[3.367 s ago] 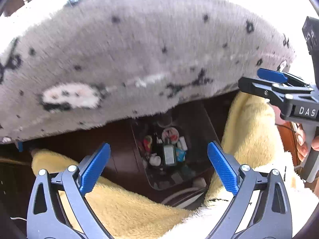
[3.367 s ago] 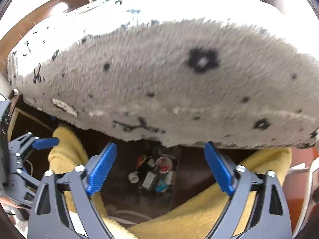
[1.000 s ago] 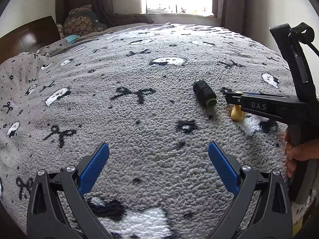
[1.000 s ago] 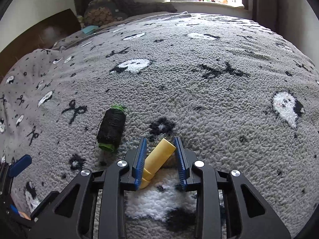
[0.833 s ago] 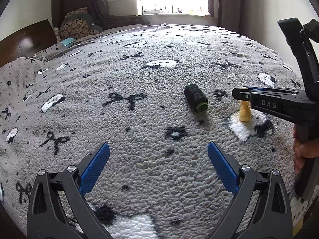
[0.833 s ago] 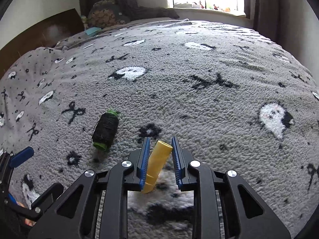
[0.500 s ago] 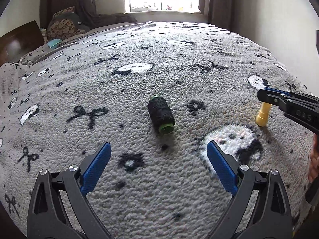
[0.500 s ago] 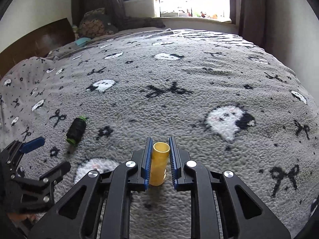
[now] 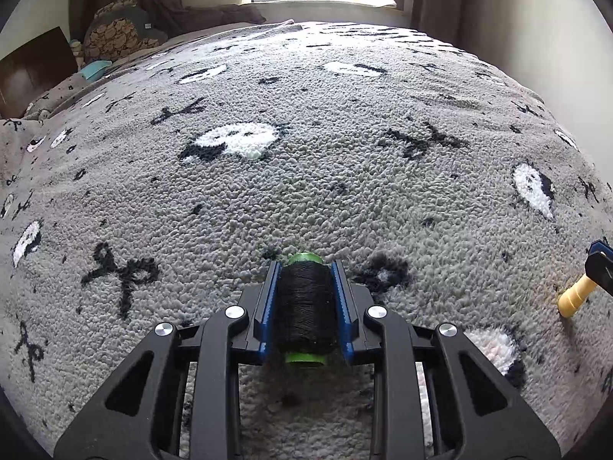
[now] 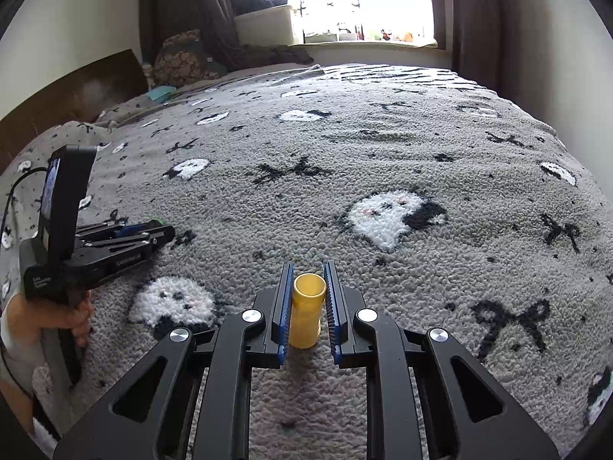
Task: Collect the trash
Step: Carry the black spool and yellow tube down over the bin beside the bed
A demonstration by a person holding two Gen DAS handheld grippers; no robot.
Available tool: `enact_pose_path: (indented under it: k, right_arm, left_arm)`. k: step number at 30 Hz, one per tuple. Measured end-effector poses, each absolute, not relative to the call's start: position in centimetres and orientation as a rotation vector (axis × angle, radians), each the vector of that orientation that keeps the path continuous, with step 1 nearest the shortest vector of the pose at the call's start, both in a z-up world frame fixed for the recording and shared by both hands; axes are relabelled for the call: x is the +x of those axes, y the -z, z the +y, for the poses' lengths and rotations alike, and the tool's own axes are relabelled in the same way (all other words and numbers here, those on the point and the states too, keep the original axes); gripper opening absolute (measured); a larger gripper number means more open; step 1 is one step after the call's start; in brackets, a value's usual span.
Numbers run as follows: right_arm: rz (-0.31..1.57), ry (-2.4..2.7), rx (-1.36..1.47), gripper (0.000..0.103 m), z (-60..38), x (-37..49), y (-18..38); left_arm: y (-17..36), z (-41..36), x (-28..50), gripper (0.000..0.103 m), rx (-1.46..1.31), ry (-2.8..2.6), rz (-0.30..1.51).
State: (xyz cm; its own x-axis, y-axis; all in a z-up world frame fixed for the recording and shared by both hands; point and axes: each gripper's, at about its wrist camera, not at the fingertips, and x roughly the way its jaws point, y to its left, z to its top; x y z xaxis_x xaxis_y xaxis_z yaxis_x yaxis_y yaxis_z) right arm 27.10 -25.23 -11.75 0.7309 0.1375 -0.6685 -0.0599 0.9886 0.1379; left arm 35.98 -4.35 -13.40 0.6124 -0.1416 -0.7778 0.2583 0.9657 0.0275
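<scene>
My left gripper (image 9: 305,268) is shut on a black thread spool (image 9: 304,310) with green ends, held lengthwise between the blue pads just above the grey fleece blanket (image 9: 306,172). My right gripper (image 10: 308,270) is shut on a yellow plastic tube (image 10: 306,310) that points forward between its pads. In the left wrist view the yellow tube (image 9: 574,297) shows at the far right, held by the right gripper's tip (image 9: 599,264). In the right wrist view the left gripper (image 10: 153,230) sits low on the blanket at the left, with a bit of green at its tip.
The bed is covered by a grey blanket with black bows and white ghost shapes. Pillows (image 10: 184,61) and a dark wooden headboard (image 10: 76,92) lie at the far left. A window (image 10: 364,0) with curtains is beyond the bed. A wall (image 9: 517,19) runs along the right.
Both grippers rose from under the bed to the blanket top. The right gripper lifted the yellow tube. The left gripper moved onto the black spool and closed on it.
</scene>
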Motion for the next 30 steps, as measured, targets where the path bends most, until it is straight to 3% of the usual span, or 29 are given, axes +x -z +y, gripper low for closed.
enact_pose_path:
  k: [30]
  right_arm:
    - [0.631,-0.162,0.002,0.017,-23.6,9.9,7.3]
  left_arm:
    - [7.3,-3.5,12.3,0.025,0.226,0.366,0.731]
